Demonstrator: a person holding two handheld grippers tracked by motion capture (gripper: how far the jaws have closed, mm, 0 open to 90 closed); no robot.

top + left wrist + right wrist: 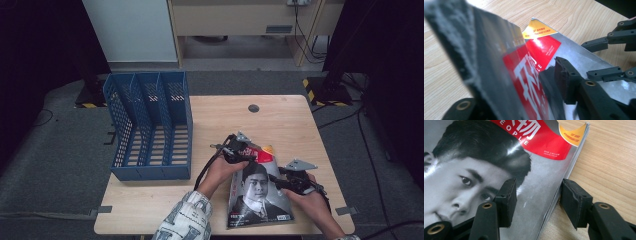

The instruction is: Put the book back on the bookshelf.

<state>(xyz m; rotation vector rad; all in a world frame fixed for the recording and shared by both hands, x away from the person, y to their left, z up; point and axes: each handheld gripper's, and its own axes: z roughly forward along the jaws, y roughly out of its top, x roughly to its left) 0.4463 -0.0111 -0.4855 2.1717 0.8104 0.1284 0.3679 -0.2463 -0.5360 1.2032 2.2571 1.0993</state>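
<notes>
Blue plastic, the three-slot file rack (150,125) stands on the left part of the wooden table (280,120) with all its compartments empty, so by my judgement the filing itself is not yet done. Right of it, near the table's near edge, lies the magazine (257,192), flat on its back cover with the portrait face up. Its long axis runs from near to far, leaning slightly rightward at the far end; the red title band and yellow corner flag point away from the person, the foot of the cover toward them.

At the magazine's far left corner sits the left gripper (248,151). Its own view shows the cover (544,47) between a big blurred near jaw and the far one, but whether the pads actually press on it I cannot tell.

Farther right, the right gripper (281,179) straddles the magazine's right edge (554,202), one jaw on the cover, the other out over bare wood. Its jaws stand apart, gripping nothing.

Left to do, I judge: secure a hold, raise the magazine upright, carry it left into a slot.
</notes>
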